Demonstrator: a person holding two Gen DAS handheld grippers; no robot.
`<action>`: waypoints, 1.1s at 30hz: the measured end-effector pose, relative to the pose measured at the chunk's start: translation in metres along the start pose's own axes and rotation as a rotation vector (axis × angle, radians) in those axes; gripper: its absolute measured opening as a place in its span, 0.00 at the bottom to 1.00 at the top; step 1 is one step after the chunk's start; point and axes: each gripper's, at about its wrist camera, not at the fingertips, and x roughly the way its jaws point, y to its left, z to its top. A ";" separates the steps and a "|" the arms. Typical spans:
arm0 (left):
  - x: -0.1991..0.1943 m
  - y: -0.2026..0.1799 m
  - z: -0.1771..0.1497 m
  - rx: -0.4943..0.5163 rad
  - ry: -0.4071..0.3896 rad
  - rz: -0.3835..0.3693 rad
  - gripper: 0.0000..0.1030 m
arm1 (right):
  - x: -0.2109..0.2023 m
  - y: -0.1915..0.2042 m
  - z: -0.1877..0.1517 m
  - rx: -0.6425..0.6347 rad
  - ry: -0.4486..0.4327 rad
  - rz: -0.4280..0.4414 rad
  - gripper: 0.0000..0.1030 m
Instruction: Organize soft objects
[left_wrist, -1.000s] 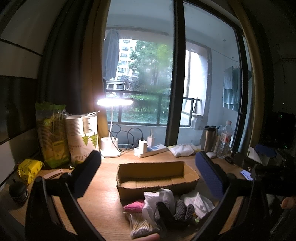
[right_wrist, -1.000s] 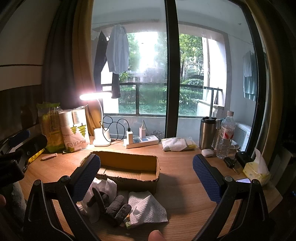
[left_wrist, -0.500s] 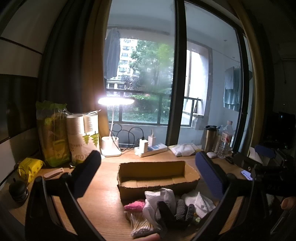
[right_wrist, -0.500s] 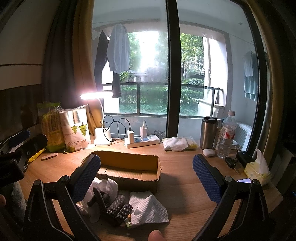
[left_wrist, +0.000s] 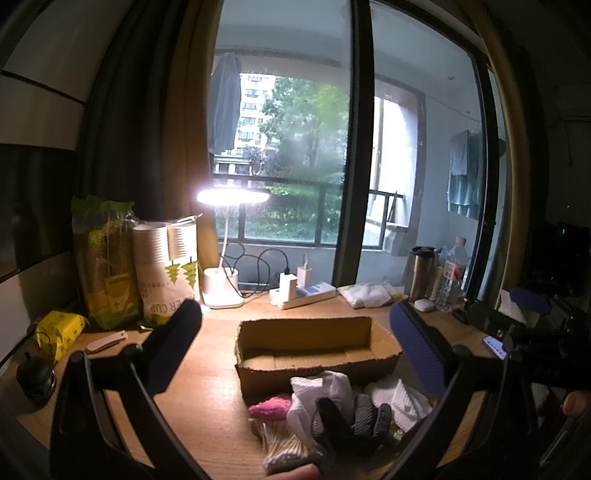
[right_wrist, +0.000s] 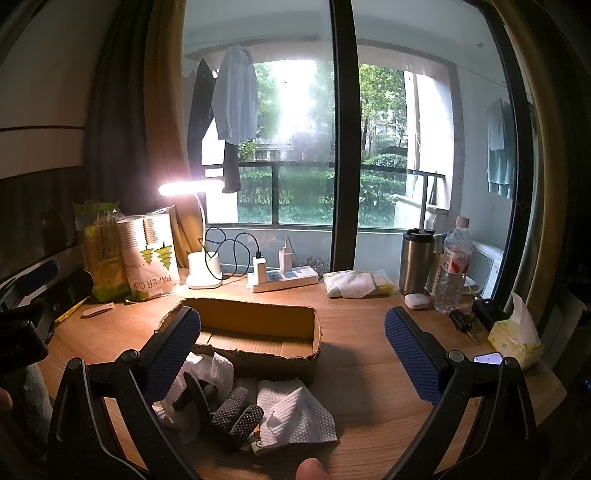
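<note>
An empty cardboard box (left_wrist: 314, 347) stands on the wooden desk; it also shows in the right wrist view (right_wrist: 255, 336). In front of it lies a heap of soft things: a dark dotted glove (left_wrist: 351, 421) (right_wrist: 229, 410), white cloths (left_wrist: 325, 387) (right_wrist: 295, 413), a pink fluffy item (left_wrist: 271, 404) and a pack of cotton swabs (left_wrist: 280, 443). My left gripper (left_wrist: 295, 347) is open and empty, held above and before the heap. My right gripper (right_wrist: 291, 343) is open and empty, above the heap's right side.
A lit desk lamp (left_wrist: 225, 280), power strip (left_wrist: 303, 293), paper cup packs (left_wrist: 162, 273), yellow pouch (left_wrist: 55, 332) and small knife (left_wrist: 107, 339) stand at back left. A steel flask (right_wrist: 417, 258), water bottle (right_wrist: 452, 266), tissue pack (right_wrist: 517, 332) and phone (right_wrist: 487, 358) stand at right.
Both views have shifted only slightly; the left gripper has edged a little forward. The objects have not moved.
</note>
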 end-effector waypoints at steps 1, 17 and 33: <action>0.001 0.001 -0.001 0.000 0.003 0.001 1.00 | 0.001 -0.001 0.000 0.000 0.002 0.001 0.99; 0.072 0.008 -0.064 0.036 0.258 -0.007 0.99 | 0.058 -0.021 -0.042 0.013 0.161 0.029 0.99; 0.094 -0.019 -0.103 0.121 0.383 -0.053 0.87 | 0.109 -0.026 -0.101 -0.012 0.347 0.066 0.78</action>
